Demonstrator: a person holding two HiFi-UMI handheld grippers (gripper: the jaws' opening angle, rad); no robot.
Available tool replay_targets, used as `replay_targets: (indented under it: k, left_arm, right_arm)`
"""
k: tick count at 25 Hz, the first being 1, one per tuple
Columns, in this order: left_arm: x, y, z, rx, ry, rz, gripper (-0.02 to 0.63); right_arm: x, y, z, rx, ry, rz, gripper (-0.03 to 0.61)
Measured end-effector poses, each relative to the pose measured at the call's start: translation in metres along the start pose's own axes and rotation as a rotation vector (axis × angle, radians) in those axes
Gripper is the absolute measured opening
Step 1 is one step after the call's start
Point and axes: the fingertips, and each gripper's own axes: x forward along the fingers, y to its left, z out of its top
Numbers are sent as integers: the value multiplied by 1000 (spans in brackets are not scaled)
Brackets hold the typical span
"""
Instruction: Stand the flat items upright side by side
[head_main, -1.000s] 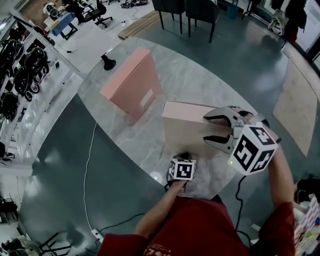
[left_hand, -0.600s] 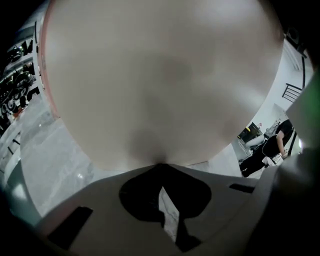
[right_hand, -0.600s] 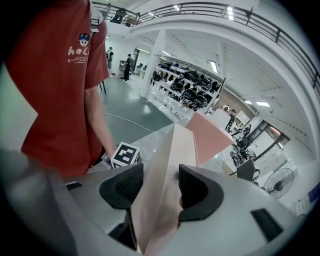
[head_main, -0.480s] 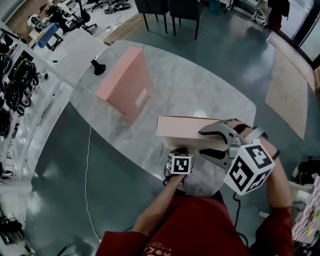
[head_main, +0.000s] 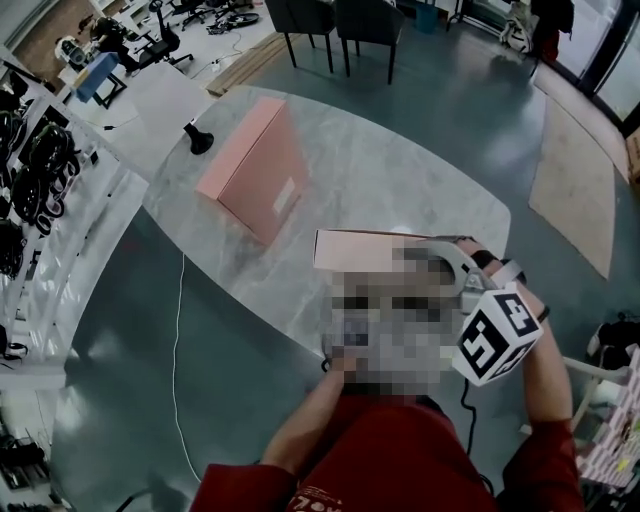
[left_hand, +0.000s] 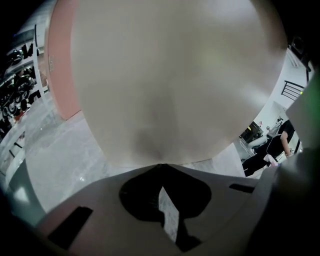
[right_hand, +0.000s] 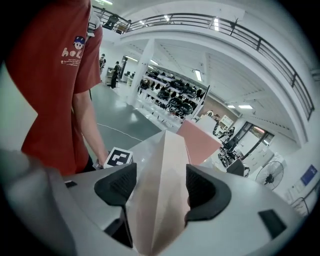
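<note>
Now the right tool (right_hand: 160, 175), jaws just opening, straddles the pink box (head_main: 360, 248) at the near edge of the desk (head_main: 400, 170); left tool (left_hand: 160, 167) closed.

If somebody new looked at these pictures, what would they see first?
Probably the big flat pink cardboard box standing upright at the far left of the round grey marble table. Next, a second flat pink box close to the person, which looks stood on its edge. It is between the jaws of the right gripper, the one with the black-and-white marker cube, and those jaws have just been opening.
</note>
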Motion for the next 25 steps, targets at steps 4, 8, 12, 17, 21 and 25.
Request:
replay_targets:
  k: [4,8,12,17,21,25]
  left_arm:
    - [-11,4,1,-30,-31,26,6]
    - [-30,-3,4,-56,-84,83,6]
    - [-57,-14,12,-68,-169,140,6]
    - [-98,-34,35,-40,-334,208,6]
    - [-131,-59,52,12,-499,251,6]
    - [-159,-80,60,62,-642,273,6]
  right_arm:
    - [-22,-14,10,34,-105,-65,321]
    - [-54,-17,-4,84,-212,-104,325]
    - [-78,-16,-25,177,-296,-151,334]
    - [-91,-13,-56,326,-379,-179,345]
    - [-87,-5,-88,403,-423,-166,357]
    - [-70,3,-117,457,-420,-128,368]
